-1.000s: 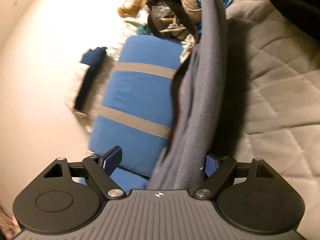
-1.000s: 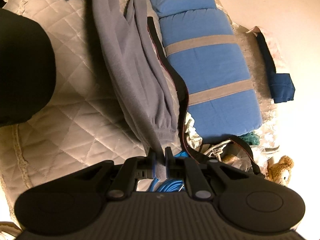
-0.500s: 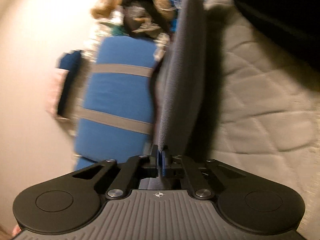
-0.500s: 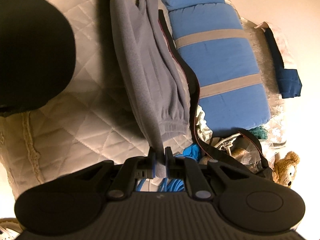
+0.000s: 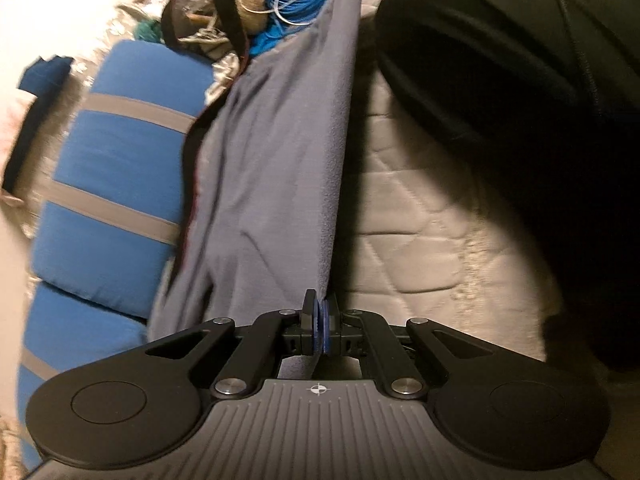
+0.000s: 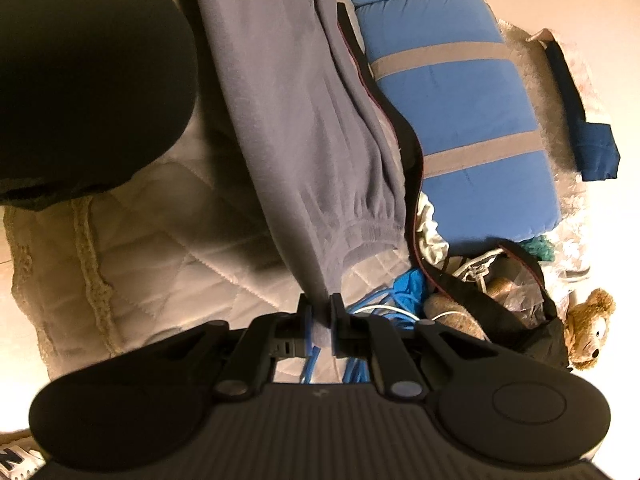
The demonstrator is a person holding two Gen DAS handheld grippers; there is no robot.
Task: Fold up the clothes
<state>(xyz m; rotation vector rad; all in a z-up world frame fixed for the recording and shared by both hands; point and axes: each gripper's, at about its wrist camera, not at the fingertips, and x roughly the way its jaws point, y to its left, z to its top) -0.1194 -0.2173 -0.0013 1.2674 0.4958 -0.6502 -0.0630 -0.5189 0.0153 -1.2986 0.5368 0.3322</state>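
My left gripper (image 5: 320, 322) is clamped on one end of the grey trousers (image 5: 276, 152) — my right gripper (image 6: 320, 320) pinches the cuffed end. They hang stretched between, over the quilt (image 6: 168, 240), beside the blue cushion (image 6: 460, 120).

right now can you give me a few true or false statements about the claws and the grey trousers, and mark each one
1. The left claw is shut on the grey fleece trousers. True.
2. The right claw is open and empty. False: it pinches the trousers beside an elastic cuff.
3. The trousers hang over a cream quilted cover. True.
4. The blue padded roll with grey bands lies on top of the trousers. False: it lies beside them.
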